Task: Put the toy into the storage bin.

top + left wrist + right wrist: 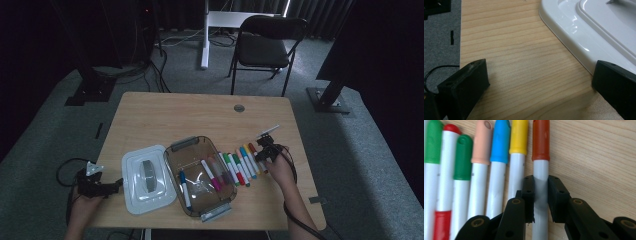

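Observation:
My right gripper [540, 195] is shut on the white barrel of a brown-capped marker [540, 147], the rightmost one in a row of markers [240, 167] lying side by side on the table. Beside it lie yellow [518, 137], blue [500, 142] and peach-capped ones [482, 142]. In the high view this gripper [265, 150] sits at the row's right end. My left gripper [540, 75] stands open over bare wood, its right jaw next to the edge of a white lid [584, 30]. From above, the left gripper [119, 184] is at the table's left front.
A clear brown box [172, 165] stands between the lid [135, 200] and the marker row, with a blue marker [184, 189] and a pink one [211, 176] inside. The wooden table [200, 115] has bare room at the back. A black folding chair [265, 47] stands beyond it.

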Demonstrator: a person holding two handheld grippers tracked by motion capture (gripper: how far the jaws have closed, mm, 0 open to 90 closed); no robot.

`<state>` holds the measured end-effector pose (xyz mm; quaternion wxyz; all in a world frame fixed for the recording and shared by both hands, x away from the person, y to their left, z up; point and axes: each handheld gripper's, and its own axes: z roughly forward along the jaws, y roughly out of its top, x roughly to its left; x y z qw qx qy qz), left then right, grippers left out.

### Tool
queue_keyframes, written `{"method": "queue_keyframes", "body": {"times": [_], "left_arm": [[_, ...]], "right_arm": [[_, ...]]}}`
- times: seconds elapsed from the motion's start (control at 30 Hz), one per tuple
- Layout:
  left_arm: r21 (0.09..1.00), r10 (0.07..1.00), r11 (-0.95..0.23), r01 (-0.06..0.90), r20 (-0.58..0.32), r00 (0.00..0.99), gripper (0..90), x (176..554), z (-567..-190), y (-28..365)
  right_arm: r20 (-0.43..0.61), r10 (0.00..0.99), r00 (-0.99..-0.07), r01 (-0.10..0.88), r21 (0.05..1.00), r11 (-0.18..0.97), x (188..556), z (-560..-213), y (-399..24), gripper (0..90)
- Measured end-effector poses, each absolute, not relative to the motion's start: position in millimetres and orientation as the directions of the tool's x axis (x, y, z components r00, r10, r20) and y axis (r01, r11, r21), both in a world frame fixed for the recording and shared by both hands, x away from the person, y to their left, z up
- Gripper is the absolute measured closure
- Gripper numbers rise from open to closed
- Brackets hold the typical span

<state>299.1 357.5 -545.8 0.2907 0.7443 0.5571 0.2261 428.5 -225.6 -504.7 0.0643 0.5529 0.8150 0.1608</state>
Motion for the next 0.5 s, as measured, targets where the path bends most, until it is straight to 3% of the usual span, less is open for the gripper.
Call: {"method": "queue_keyframes", "body": {"times": [0.5], "left_arm": [[0.685,0.961,-0.210,0.698,0.013,0.277,1.2,299,-546,358]], "right_arm": [[0.107,0.936,-0.334,0.875,0.405,0.266,415,-459,-234,76.5]]}}
